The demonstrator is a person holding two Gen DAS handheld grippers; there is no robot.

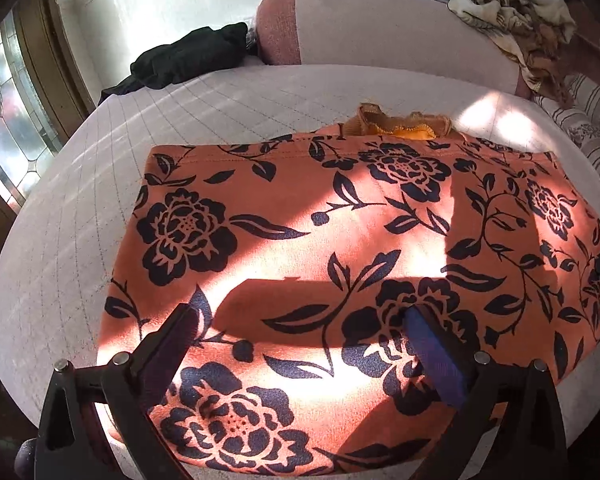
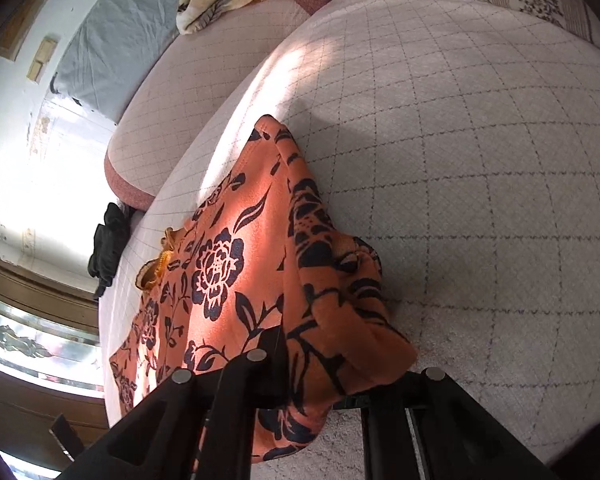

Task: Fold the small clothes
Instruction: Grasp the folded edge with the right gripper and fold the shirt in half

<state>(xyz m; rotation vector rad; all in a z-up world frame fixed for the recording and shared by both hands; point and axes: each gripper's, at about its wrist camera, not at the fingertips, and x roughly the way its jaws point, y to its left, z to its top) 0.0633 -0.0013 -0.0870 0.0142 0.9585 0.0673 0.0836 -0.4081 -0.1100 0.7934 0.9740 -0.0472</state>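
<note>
An orange garment with dark navy flowers [image 1: 320,232] lies spread on a quilted grey-white bed cover [image 1: 80,208]. A mustard-yellow collar [image 1: 400,122] shows at its far edge. My left gripper [image 1: 304,316] is open, its jaws wide apart just above the garment's near part, holding nothing. In the right wrist view the same garment [image 2: 236,264] has one edge lifted and bunched. My right gripper [image 2: 332,360] is shut on that bunched edge [image 2: 340,320], which drapes over its fingers.
A black garment [image 1: 192,56] lies at the bed's far left corner. A long pink bolster [image 1: 380,28] runs along the back. A brown patterned blanket [image 1: 516,12] and a striped pillow [image 1: 592,120] sit at the right. A glass door [image 1: 16,120] is at the left.
</note>
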